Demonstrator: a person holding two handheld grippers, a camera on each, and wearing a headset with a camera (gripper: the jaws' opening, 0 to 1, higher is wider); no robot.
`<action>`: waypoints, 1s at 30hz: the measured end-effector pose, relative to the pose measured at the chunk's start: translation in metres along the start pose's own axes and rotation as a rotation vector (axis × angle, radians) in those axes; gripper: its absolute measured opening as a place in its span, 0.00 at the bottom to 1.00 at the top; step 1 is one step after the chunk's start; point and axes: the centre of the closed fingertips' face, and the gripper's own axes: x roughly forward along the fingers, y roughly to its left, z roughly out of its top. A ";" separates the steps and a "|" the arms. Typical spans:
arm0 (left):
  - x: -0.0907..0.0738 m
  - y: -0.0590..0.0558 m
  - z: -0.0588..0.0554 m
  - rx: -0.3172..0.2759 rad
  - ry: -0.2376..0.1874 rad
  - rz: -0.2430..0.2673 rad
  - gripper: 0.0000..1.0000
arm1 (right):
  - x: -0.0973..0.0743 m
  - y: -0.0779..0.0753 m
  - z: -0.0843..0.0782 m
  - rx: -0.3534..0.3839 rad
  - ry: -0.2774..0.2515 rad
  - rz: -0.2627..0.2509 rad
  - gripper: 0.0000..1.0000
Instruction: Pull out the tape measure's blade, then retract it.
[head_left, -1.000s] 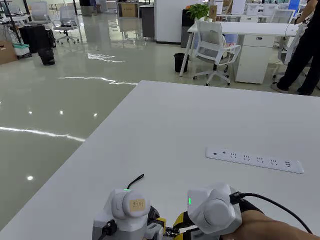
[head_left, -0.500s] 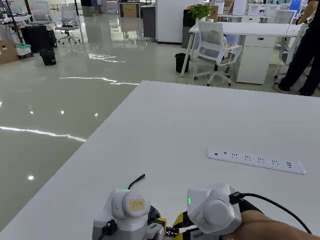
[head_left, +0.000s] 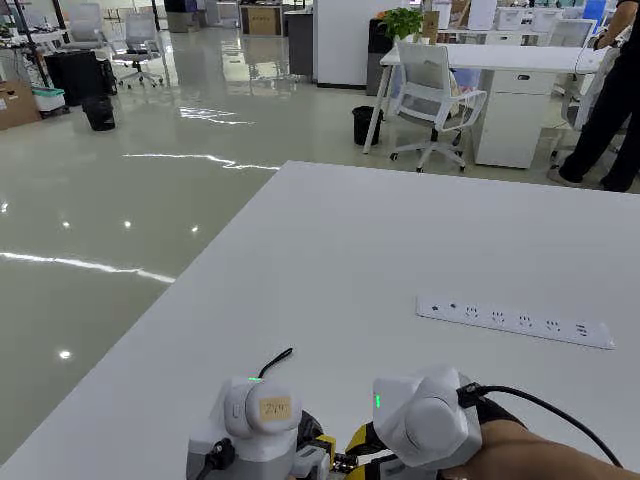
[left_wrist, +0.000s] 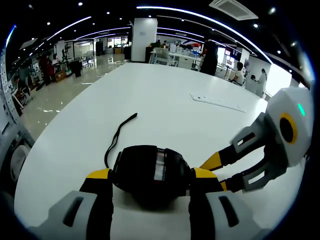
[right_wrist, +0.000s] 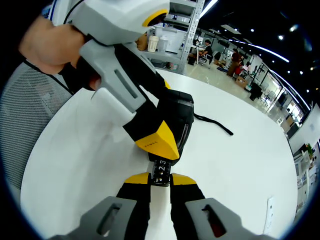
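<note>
Our left gripper (left_wrist: 152, 176) clamped the black tape measure (left_wrist: 150, 165) against the white counter (left_wrist: 165, 95), and its strap (left_wrist: 116, 139) trailed toward 11 o'clock. Our right gripper (right_wrist: 160, 180) pinched the blade (right_wrist: 161, 169) tip, which was barely out. We judged the pull-out was just beginning. Next came a straight, steady draw toward 3 o'clock, with the body held firm.

Open-plan office: glossy floor (head_left: 130, 200); white desks (head_left: 490, 56); swivel chairs (head_left: 428, 100); power strip (head_left: 515, 321).
</note>
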 end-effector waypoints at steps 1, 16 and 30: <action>0.000 0.000 0.000 0.000 0.000 -0.001 0.57 | 0.000 0.000 0.000 0.000 0.000 0.000 0.14; 0.000 -0.001 0.000 -0.005 -0.001 -0.005 0.57 | 0.003 -0.001 0.002 0.008 -0.005 -0.006 0.14; -0.002 0.000 -0.001 -0.014 -0.001 -0.012 0.57 | 0.007 -0.001 0.006 0.009 -0.005 -0.007 0.14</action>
